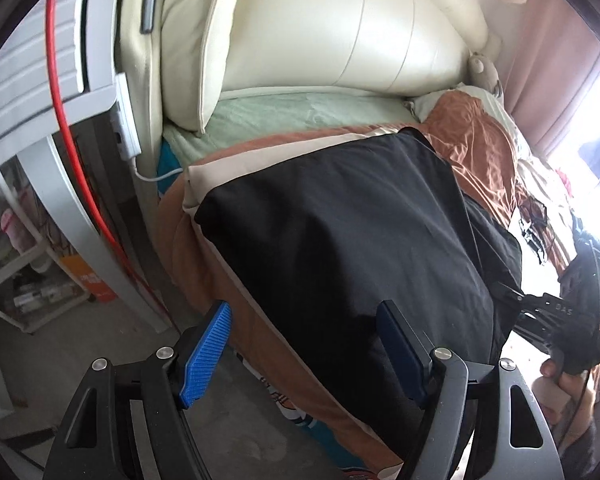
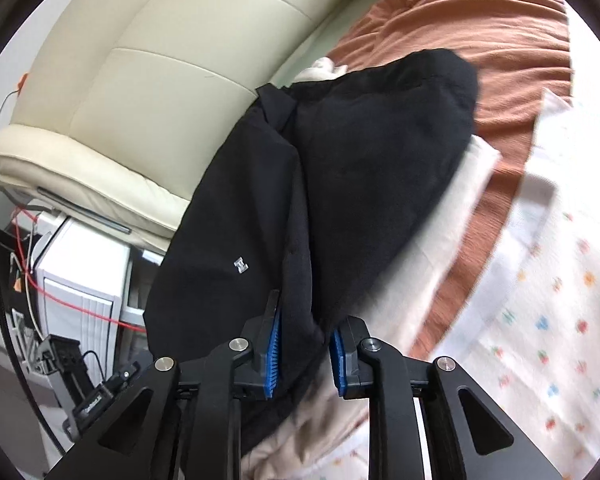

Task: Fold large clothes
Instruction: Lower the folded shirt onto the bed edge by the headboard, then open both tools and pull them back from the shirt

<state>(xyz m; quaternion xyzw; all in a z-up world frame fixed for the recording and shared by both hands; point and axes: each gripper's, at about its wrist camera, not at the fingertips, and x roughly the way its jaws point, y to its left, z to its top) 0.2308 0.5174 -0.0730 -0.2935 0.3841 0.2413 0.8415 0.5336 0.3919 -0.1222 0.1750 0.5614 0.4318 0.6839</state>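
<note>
Sensibly, while the right gripper (image 2: 303,344) pinches the black garment (image 1: 340,248) lying on the bed (image 1: 204,240), the released left gripper (image 1: 304,352) should grasp the edge at six o'clock.

A cream padded headboard (image 1: 340,28) rises behind the bed, with its rust-orange sheet (image 2: 480,20). Grey floor (image 1: 112,360) lies beside it, and bright daylight glares past pink curtains (image 1: 548,80).

Home bedroom: bed (image 1: 268,116) w/ padded headboard (image 1: 340,28).
</note>
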